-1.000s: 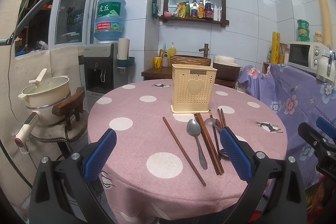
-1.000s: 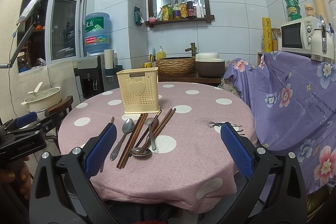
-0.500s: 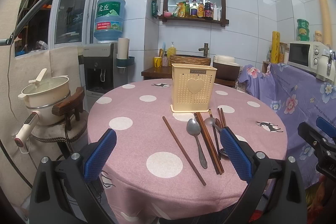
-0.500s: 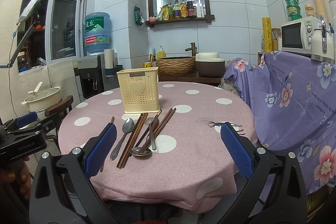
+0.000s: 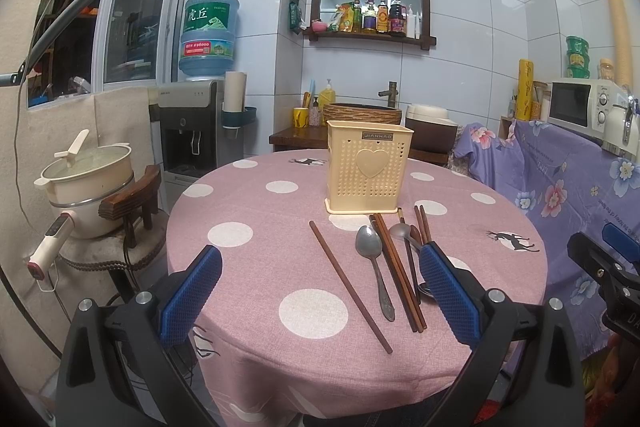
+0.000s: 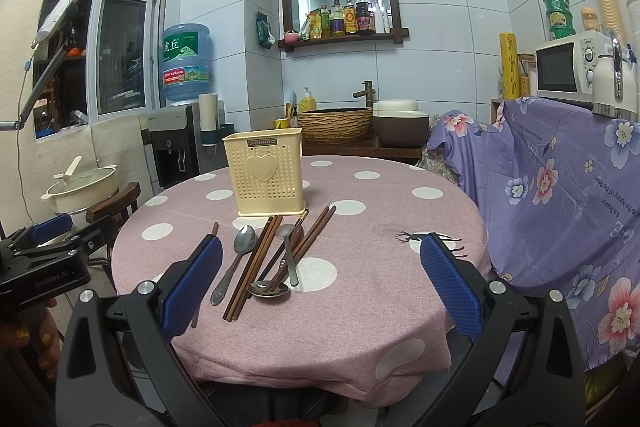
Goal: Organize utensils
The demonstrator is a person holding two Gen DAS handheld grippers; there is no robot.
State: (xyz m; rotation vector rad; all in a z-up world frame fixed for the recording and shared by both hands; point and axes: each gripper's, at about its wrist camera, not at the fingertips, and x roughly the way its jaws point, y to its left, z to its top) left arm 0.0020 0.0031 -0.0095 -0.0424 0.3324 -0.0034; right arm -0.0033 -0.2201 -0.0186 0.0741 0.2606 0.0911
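Observation:
A cream perforated utensil holder (image 5: 368, 167) (image 6: 264, 174) with a heart on its front stands upright on the round pink polka-dot table (image 5: 248, 211) (image 6: 380, 227). In front of it lie brown wooden chopsticks (image 5: 350, 285) (image 6: 256, 263) and metal spoons (image 5: 374, 259) (image 6: 236, 263) (image 6: 289, 255), partly piled over each other. My left gripper (image 5: 320, 301) hovers open over the near table edge, short of the utensils. Over that same near edge my right gripper (image 6: 320, 297) is open too, nothing between its fingers.
A wooden chair with a cream pot (image 5: 86, 183) stands left of the table. A water dispenser (image 5: 192, 131) is behind it. A purple floral cloth (image 6: 560, 195) covers furniture on the right, with a microwave (image 6: 568, 67) on top. A sink counter (image 6: 340, 131) sits behind the table.

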